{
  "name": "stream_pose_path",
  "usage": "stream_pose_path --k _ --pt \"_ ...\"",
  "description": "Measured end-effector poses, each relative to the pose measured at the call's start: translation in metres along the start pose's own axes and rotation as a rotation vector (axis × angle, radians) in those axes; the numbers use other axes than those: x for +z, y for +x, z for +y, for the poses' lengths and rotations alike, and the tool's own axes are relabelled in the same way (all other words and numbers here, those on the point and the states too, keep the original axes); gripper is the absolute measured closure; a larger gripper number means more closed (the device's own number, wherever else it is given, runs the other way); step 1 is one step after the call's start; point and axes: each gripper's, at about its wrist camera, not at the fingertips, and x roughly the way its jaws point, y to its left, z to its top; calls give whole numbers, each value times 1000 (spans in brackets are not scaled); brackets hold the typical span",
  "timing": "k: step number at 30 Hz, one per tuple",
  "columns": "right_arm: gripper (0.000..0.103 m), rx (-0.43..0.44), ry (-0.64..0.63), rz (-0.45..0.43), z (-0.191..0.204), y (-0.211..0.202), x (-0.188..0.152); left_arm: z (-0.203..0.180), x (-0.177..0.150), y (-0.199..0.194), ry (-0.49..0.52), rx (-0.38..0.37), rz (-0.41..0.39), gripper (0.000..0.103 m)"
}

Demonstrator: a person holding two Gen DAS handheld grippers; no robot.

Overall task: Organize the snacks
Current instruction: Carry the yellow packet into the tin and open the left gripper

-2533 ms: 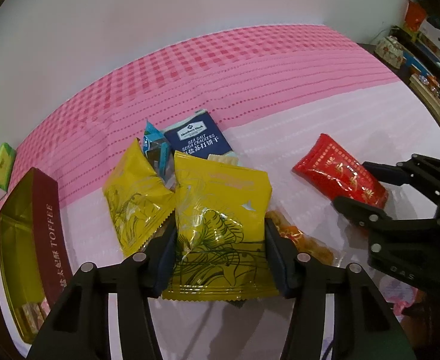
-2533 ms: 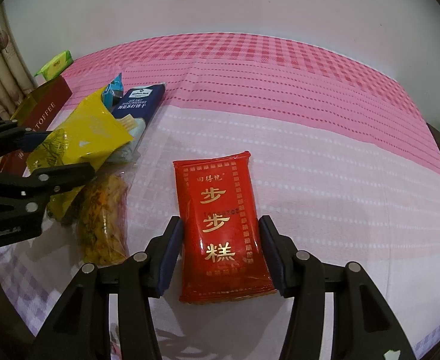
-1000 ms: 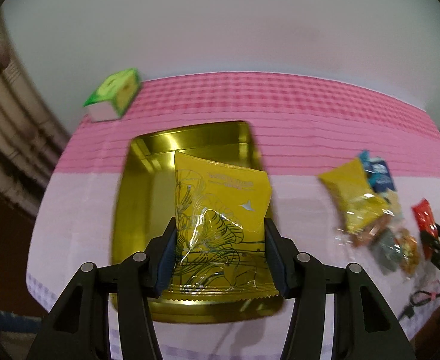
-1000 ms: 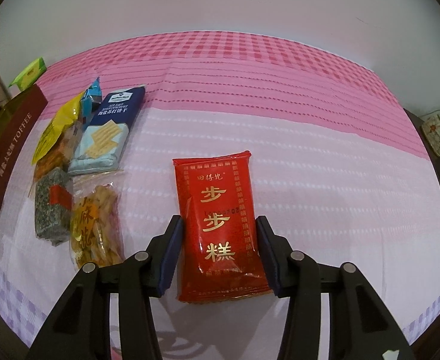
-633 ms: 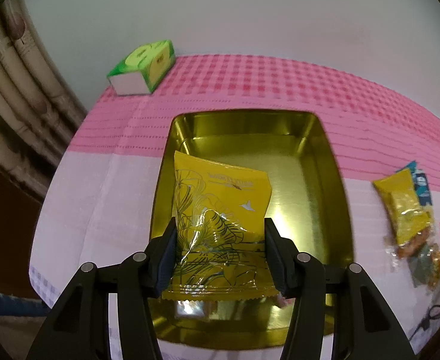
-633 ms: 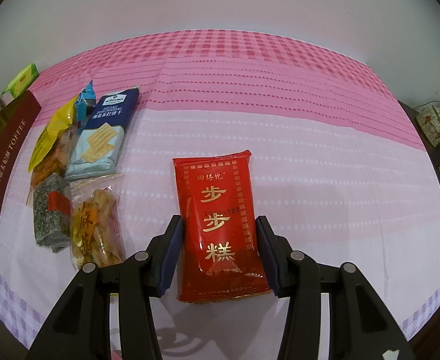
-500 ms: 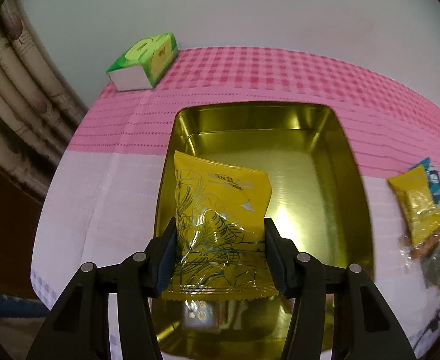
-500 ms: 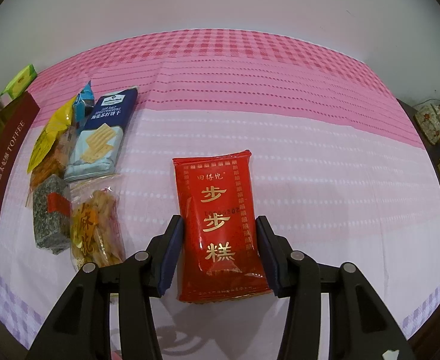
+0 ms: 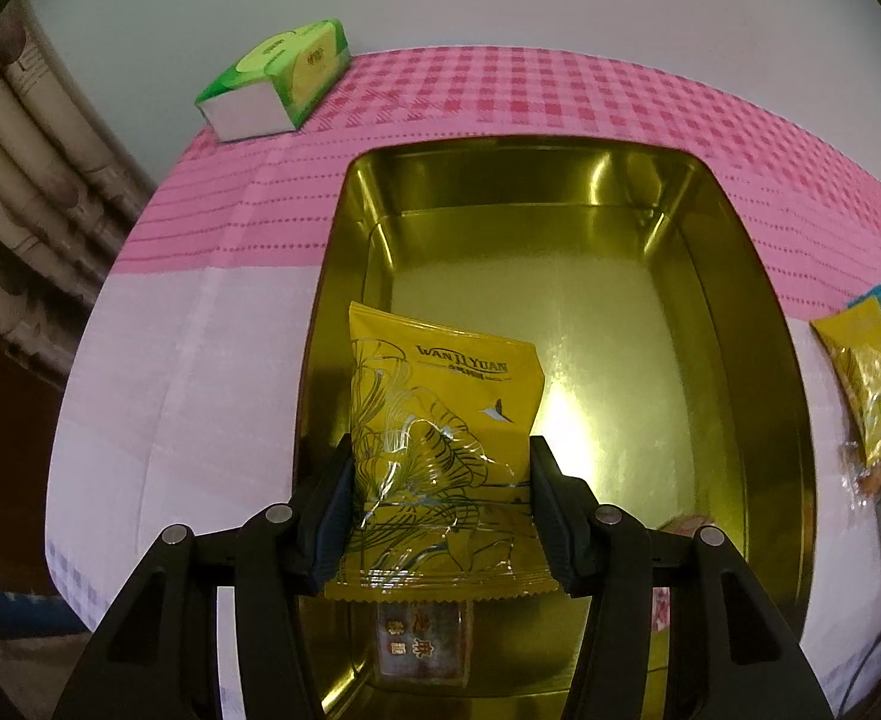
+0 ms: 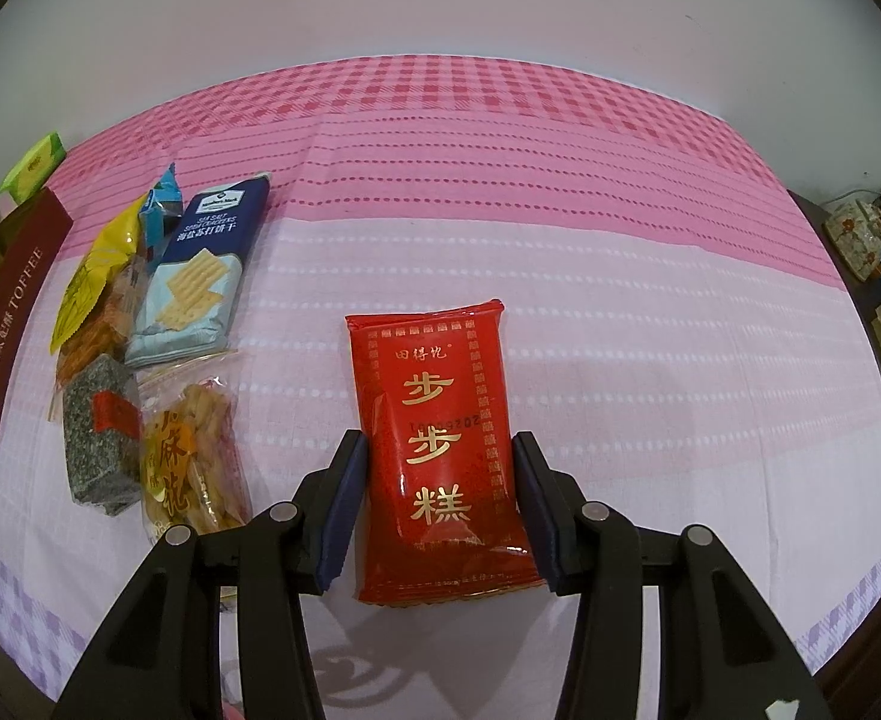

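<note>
Snacks are counted so: one yellow packet (image 9: 440, 420) clamped in my left gripper (image 9: 440, 516) above the gold tin (image 9: 734, 276), where one small packet (image 9: 422, 648) lies; one red packet (image 10: 440, 450) clamped in my right gripper (image 10: 437, 510) over the tablecloth (image 10: 650, 300); six snacks (image 10: 158, 348) lie beside the tin.
</note>
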Motion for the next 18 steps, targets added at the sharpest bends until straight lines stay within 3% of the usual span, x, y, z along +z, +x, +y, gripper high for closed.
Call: stream_pose_path --k 15,18 --pt "59 -9 4 10 0 0 1 -2 -3 3 36 -7 13 46" --pt "59 -12 7 11 0 0 1 -2 -3 -1 39 -25 5 42"
